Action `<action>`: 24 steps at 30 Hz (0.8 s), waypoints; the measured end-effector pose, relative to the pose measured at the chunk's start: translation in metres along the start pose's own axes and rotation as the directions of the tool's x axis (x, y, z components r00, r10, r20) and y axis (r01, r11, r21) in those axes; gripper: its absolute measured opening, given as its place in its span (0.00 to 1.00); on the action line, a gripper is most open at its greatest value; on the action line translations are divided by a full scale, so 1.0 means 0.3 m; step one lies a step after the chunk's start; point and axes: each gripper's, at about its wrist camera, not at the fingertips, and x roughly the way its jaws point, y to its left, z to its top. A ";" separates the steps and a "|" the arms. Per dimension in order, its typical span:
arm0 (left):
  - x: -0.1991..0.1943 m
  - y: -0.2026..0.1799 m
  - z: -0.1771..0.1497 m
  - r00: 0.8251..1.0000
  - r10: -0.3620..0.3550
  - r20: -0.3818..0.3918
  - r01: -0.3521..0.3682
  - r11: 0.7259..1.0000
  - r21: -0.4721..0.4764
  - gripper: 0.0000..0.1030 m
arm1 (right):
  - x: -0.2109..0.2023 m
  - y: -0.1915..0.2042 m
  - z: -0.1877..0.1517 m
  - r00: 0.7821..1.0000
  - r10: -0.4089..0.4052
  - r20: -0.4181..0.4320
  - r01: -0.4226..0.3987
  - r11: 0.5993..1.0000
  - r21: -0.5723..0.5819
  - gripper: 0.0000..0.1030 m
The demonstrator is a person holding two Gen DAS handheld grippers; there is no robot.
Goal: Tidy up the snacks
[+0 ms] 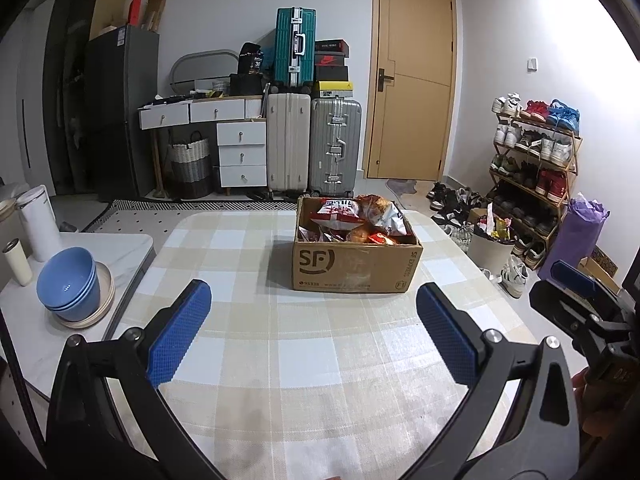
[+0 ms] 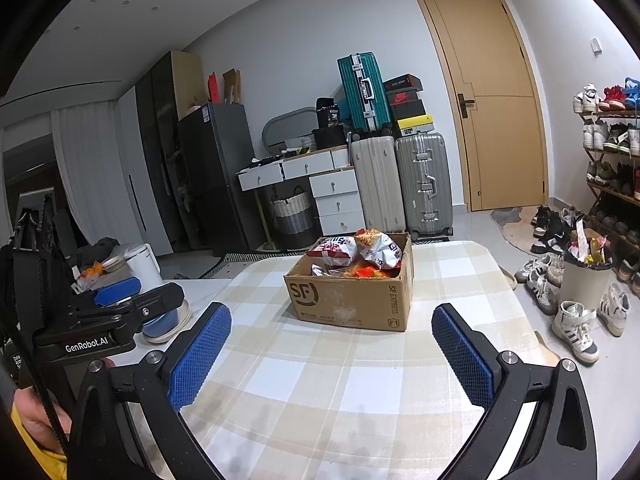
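An open cardboard box [image 1: 356, 268] marked SF stands on the checked tablecloth [image 1: 280, 368], toward the far side. It is piled with snack bags [image 1: 354, 220], red-and-white and silver ones on top. My left gripper [image 1: 314, 292] is open over the near part of the table, well short of the box, with nothing between its blue pads. The right gripper [image 1: 576, 284] shows at the right edge of this view. In the right wrist view the same box [image 2: 348, 300] and snack bags [image 2: 360, 252] lie ahead of my open, empty right gripper [image 2: 331, 312]. The left gripper [image 2: 120, 292] hovers at its left.
Stacked blue bowls [image 1: 68, 284] on plates, a white flask [image 1: 18, 262] and a white kettle [image 1: 38, 220] stand on a side table to the left. On the floor at right are a full waste bin [image 2: 586, 280], scattered shoes [image 2: 576, 328] and a shoe rack [image 1: 536, 152]. Suitcases [image 1: 312, 148] line the far wall.
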 end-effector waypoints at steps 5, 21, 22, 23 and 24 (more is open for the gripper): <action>0.005 0.001 -0.001 1.000 0.002 0.000 -0.002 1.000 0.001 1.00 | 0.007 0.001 -0.008 1.000 0.003 -0.005 -0.003 1.000 0.005 0.99; 0.045 0.017 -0.008 1.000 0.022 -0.006 -0.022 1.000 -0.001 1.00 | 0.027 0.001 -0.036 0.999 0.017 -0.029 -0.017 1.000 0.018 0.99; 0.046 0.016 -0.010 1.000 0.030 -0.006 -0.030 1.000 0.003 1.00 | 0.029 0.002 -0.038 0.999 0.017 -0.031 -0.016 1.000 0.017 0.99; 0.051 0.017 -0.010 0.999 0.031 -0.011 -0.031 1.000 0.004 1.00 | 0.028 0.002 -0.041 0.999 0.016 -0.032 -0.015 1.000 0.017 0.99; 0.055 0.018 -0.011 1.000 0.025 -0.016 -0.025 1.000 0.001 1.00 | 0.029 0.001 -0.042 0.999 0.017 -0.034 -0.016 1.000 0.018 0.99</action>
